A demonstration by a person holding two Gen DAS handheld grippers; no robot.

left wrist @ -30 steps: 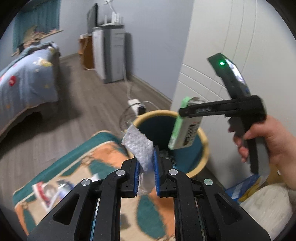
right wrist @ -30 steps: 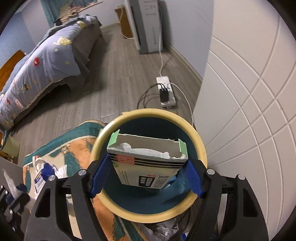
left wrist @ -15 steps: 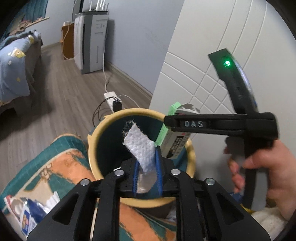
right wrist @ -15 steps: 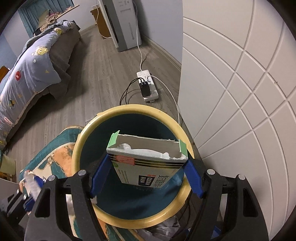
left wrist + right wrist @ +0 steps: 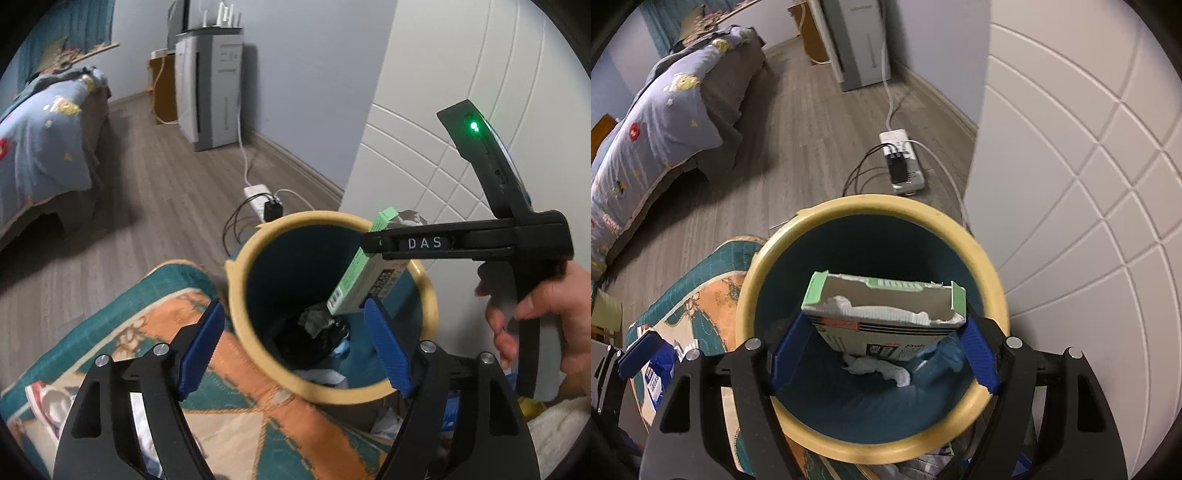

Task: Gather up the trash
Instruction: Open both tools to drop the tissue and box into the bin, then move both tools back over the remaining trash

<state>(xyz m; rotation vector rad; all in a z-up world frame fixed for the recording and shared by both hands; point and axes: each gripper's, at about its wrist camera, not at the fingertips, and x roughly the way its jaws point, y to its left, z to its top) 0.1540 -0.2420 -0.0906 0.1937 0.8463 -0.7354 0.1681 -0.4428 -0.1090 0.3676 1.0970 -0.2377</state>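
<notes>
A teal bin with a yellow rim (image 5: 236, 295) (image 5: 879, 206) stands on the floor by a white wall. My left gripper (image 5: 295, 347) is open and empty just above the bin's near rim. My right gripper (image 5: 882, 350) is shut on a green and white carton (image 5: 882, 317), torn open at the top, and holds it over the bin's mouth; the carton also shows in the left wrist view (image 5: 365, 273). A white tissue (image 5: 882, 369) and dark crumpled trash (image 5: 314, 325) lie at the bin's bottom.
A teal and orange rug (image 5: 147, 332) lies left of the bin with wrappers (image 5: 40, 398) on it. A power strip with cables (image 5: 262, 199) lies beyond the bin. A bed (image 5: 40, 147) stands at far left, a grey unit (image 5: 210, 88) against the back wall.
My left gripper has opened and the white tissue it held has dropped into the bin. The right gripper still holds the carton over the bin.
</notes>
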